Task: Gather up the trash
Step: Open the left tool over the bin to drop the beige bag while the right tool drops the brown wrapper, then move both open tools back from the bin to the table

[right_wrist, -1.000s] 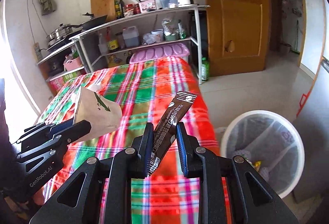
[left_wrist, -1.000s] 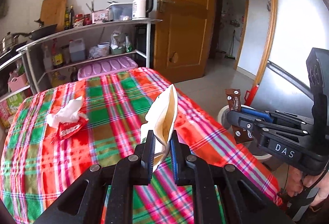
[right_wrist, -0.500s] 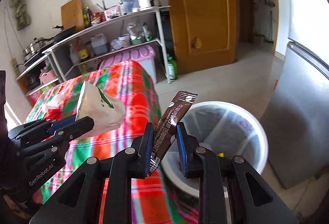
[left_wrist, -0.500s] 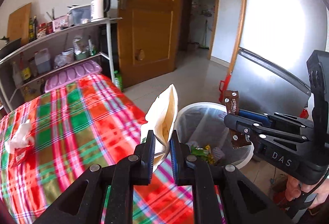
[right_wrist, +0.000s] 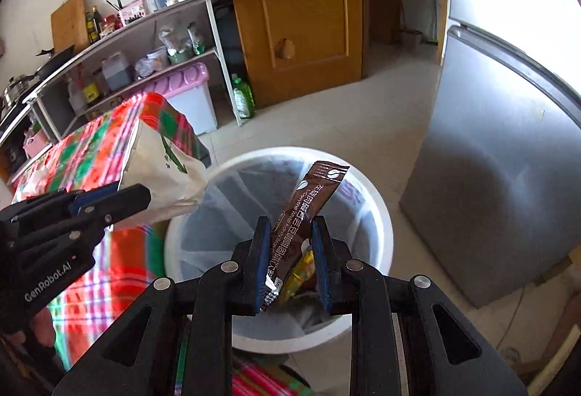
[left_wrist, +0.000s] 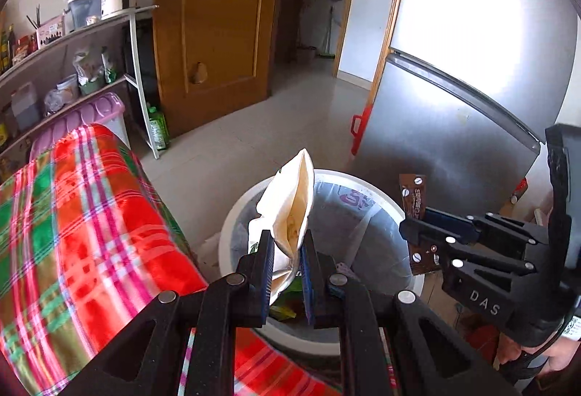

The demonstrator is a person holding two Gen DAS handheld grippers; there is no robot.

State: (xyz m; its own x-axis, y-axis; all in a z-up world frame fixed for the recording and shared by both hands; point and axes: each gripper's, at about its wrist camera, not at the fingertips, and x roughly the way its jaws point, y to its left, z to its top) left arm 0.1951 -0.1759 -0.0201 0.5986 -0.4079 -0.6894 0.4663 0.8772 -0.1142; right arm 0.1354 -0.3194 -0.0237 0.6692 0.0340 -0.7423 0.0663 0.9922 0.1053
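Over bin [right_wrist: 377, 214]: sachet [right_wrist: 308, 211] between tongs [right_wrist: 290, 263] (pinched)

My left gripper [left_wrist: 287, 272] is matt black plastic and pinches a creased cream paper bag [left_wrist: 290, 211]; my right gripper [right_wrist: 292, 250] nips a glossy brown foil sachet [right_wrist: 308, 214]. Below, a smooth white plastic bin [right_wrist: 377, 214] wears a thin translucent liner, beside shiny checked cloth [left_wrist: 83, 214] and a brushed-metal fridge [left_wrist: 454, 87].

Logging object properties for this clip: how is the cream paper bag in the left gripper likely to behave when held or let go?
The cream paper bag is probably semi-stiff: it stands up from the left gripper without drooping. It looks light and empty, its mouth gaping. Its creased body suggests it crushes easily, and once released it would likely flutter into the white bin below.
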